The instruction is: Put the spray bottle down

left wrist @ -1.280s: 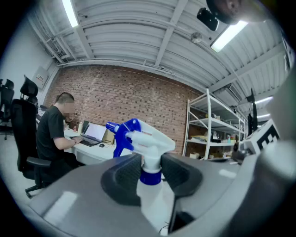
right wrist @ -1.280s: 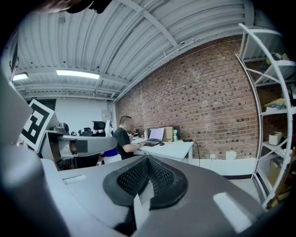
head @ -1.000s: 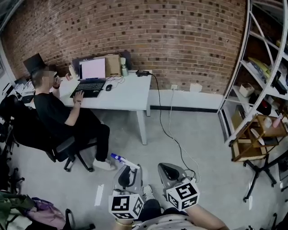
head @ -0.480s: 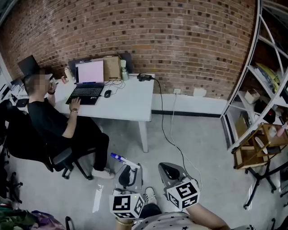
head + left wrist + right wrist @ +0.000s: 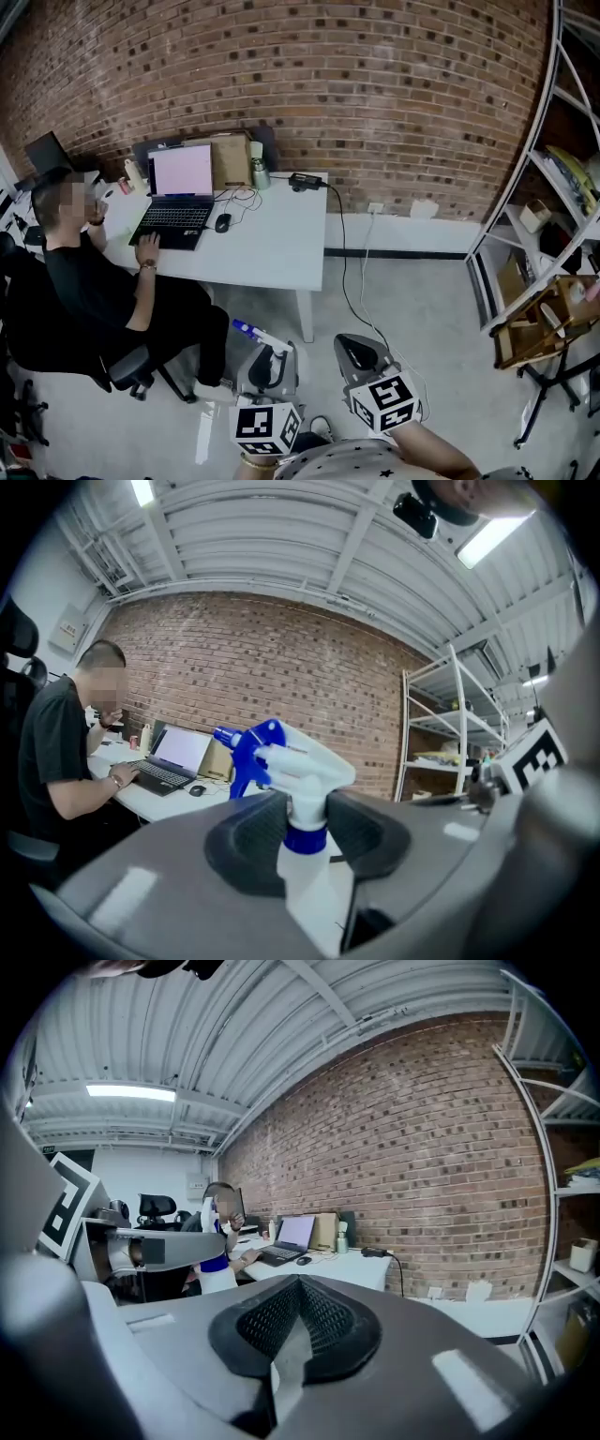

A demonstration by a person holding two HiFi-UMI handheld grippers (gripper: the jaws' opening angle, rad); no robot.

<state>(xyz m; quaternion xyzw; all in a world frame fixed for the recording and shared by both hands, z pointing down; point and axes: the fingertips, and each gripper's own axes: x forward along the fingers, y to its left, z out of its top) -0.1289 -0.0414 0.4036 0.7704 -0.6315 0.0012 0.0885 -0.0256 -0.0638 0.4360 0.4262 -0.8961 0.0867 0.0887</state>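
Your left gripper (image 5: 305, 829) is pinching the spray bottle (image 5: 298, 761) by the neck, head poking up above it, and your right gripper (image 5: 298, 1321) is pressed together, empty.

Bright, even indoor light in all views. Source: ceiling tube lamps (image 5: 492, 538), burnt out to plain white in both gripper views. Head view: only a faint shadow on the floor beneath the desk (image 5: 272, 234); laptop screen (image 5: 183, 170) glares washed-out pink. Strong fisheye: shelf rack (image 5: 553, 141) bows at the right edge, and the gripper views fall to black corners. Near foreground soft: spray bottle (image 5: 300, 799) lower body and left gripper (image 5: 305, 834) shell blurred, brick wall (image 5: 281, 667) behind sharper.
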